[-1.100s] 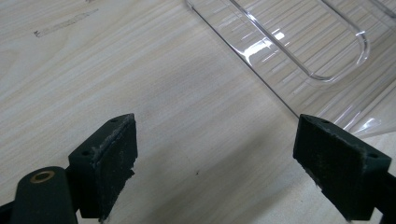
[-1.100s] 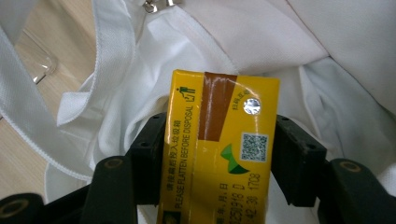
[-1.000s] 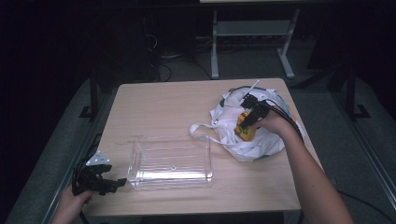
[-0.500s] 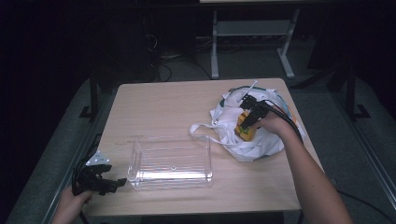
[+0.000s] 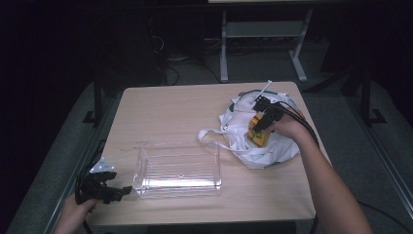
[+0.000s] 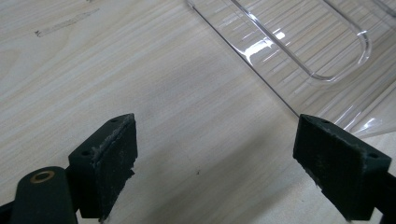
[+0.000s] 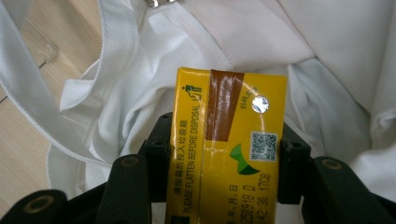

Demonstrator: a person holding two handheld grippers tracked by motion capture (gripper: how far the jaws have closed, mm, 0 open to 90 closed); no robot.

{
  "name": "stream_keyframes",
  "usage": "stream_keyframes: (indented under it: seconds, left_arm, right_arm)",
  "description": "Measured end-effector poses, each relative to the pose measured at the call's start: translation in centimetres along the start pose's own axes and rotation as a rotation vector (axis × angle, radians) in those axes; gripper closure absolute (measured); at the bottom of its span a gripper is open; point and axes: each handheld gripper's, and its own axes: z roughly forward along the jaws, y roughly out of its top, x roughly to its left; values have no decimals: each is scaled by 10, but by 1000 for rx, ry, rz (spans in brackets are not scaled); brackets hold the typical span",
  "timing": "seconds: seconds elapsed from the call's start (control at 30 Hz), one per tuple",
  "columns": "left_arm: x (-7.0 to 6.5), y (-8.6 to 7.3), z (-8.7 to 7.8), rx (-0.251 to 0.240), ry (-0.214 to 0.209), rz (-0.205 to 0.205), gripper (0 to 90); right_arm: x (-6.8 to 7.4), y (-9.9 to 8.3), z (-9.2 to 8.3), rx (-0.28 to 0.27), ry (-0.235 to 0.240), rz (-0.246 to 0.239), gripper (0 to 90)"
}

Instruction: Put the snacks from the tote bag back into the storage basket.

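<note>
Yellow carton [image 7: 229, 149] sits between the two jaws of the right gripper [image 7: 224, 168], which press on its long sides; the jaws have just been closing onto it. It rests over a crumpled white cloth bag [image 7: 327, 56] at the far right of the surface [image 5: 170, 112], and from above the carton [image 5: 258, 132] shows as a small yellow block under the right hand [image 5: 285, 127]. Its lower end is cut off by the bottom edge of the right gripper view, and the small print on it is only partly readable. What lies under the folds of the bag [image 5: 234, 126] cannot be made out.

At the near left corner, the left gripper [image 6: 219, 158] has its jaws wide apart with nothing between them, just beside a clear plastic box [image 6: 303, 51] that stands empty. From above, the left gripper [image 5: 124, 191] is dim and hard to read.

Pale wood grain covers the surface. Beyond it the room is dark, with a metal frame [image 5: 263, 48] and cables on the floor.
</note>
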Motion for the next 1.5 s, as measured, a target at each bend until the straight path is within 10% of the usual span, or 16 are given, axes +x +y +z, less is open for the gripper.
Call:
stream_keyframes:
  seconds: [1.5]
  left_arm:
    - [0,0,0,-8,3,-4,137]
  right_arm:
    - [26,12,-73,-76,-31,-97,517]
